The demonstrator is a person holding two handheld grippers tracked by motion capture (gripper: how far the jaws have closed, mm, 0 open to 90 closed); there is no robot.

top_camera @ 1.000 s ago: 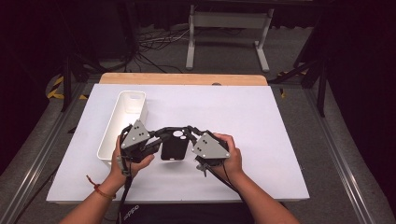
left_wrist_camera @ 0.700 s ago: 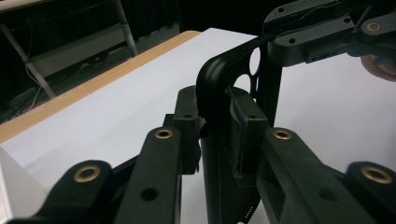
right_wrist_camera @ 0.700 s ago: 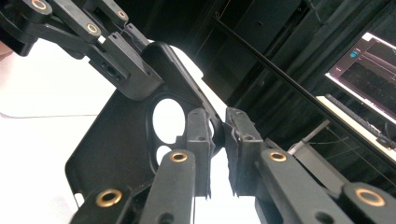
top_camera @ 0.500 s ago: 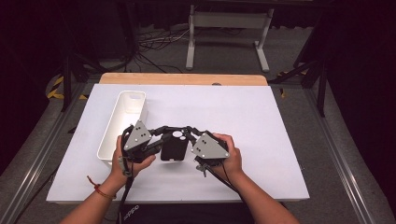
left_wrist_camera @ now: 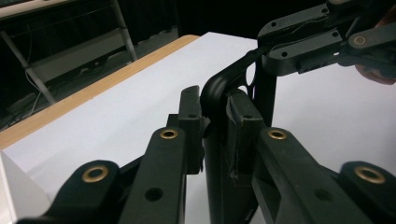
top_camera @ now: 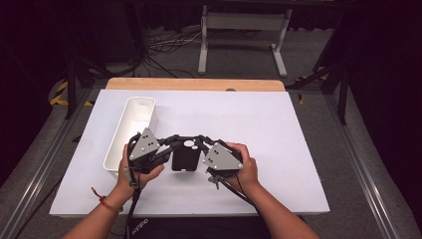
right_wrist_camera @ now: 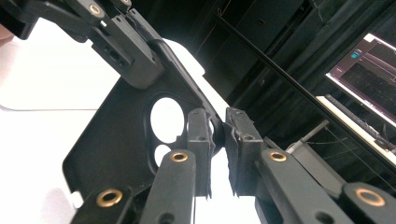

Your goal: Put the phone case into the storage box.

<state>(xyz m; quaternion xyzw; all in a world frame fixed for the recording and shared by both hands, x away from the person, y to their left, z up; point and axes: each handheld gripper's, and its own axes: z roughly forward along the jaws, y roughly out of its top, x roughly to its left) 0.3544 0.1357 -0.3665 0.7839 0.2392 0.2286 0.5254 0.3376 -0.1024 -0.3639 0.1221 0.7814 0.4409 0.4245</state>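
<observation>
A black phone case (top_camera: 185, 157) with a camera cutout is held just above the white table between both grippers. My left gripper (top_camera: 175, 141) is shut on the case's left upper edge; its jaws have just been closing with that rim between them. In the left gripper view the rounded corner of the case (left_wrist_camera: 224, 84) sits pinched in the left gripper (left_wrist_camera: 215, 116). My right gripper (top_camera: 200, 141) is shut on the opposite edge. In the right gripper view the right gripper (right_wrist_camera: 218, 130) clamps the rim of the case (right_wrist_camera: 112, 135) beside the round holes.
A long white bin (top_camera: 119, 132) stands on the table just left of my left hand. The white table sheet (top_camera: 268, 129) stretches to the right and ahead, ending at a wooden strip (top_camera: 194, 84). A lit monitor (right_wrist_camera: 364, 79) is off the table.
</observation>
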